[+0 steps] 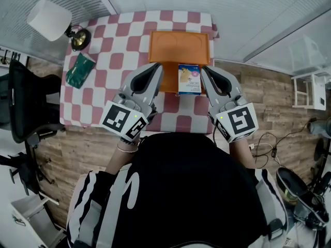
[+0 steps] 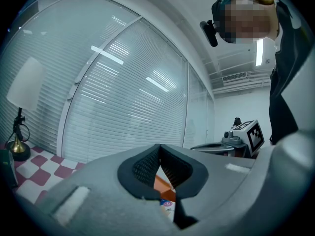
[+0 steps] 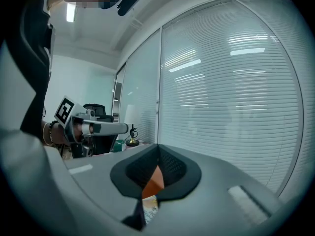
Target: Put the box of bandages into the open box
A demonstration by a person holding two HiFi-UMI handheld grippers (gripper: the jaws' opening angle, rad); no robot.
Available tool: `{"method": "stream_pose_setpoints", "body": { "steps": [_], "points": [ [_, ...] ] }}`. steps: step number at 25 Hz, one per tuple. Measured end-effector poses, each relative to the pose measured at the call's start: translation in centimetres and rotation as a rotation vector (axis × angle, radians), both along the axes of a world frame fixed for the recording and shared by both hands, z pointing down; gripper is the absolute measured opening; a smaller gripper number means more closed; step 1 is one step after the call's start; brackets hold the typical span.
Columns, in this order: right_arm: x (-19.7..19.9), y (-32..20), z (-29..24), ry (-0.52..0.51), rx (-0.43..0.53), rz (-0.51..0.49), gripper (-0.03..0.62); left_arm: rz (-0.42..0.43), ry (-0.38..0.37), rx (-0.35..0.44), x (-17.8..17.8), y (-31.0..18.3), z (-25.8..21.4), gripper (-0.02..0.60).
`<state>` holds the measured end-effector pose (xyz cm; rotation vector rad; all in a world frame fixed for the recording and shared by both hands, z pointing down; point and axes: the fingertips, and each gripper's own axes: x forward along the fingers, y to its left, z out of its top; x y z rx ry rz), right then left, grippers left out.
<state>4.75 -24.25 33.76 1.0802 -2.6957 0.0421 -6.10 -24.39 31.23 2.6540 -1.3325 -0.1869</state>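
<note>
Two grippers: the left gripper and the right gripper. Between them lies one box of bandages. Just beyond their tips is one orange open box. Out past the left gripper's left side are one green packet, one white lamp and one black chair. One checkered worktop carries the boxes, packet and lamp.

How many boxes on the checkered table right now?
2. The orange open box sits mid-table toward the far edge; the box of bandages lies at its near edge. The person's body blocks part of the table, so one may be hidden.
</note>
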Motion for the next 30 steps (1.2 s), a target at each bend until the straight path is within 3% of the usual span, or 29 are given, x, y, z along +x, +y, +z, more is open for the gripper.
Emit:
{"method": "stream_pose_setpoints", "body": {
  "steps": [14,17,20,30],
  "points": [
    [-0.5,-0.3,-2.3,-0.114,0.063,0.021,0.0,-0.004,-0.004,0.004,-0.1,0.2,0.0,0.0],
    [0.0,-0.5,-2.5,-0.088,0.096,0.056,-0.002,-0.003,-0.005,0.005,0.0,0.1,-0.1,0.0],
    [0.8,-0.6,-1.5,-0.056,0.067,0.071,-0.002,0.0,-0.009,0.003,0.2,-0.1,0.0,0.0],
    [0.6,-1.3,-2.4,-0.144,0.057,0.06,-0.002,-0.002,-0.017,0.002,0.4,-0.7,0.0,0.0]
  ]
}}
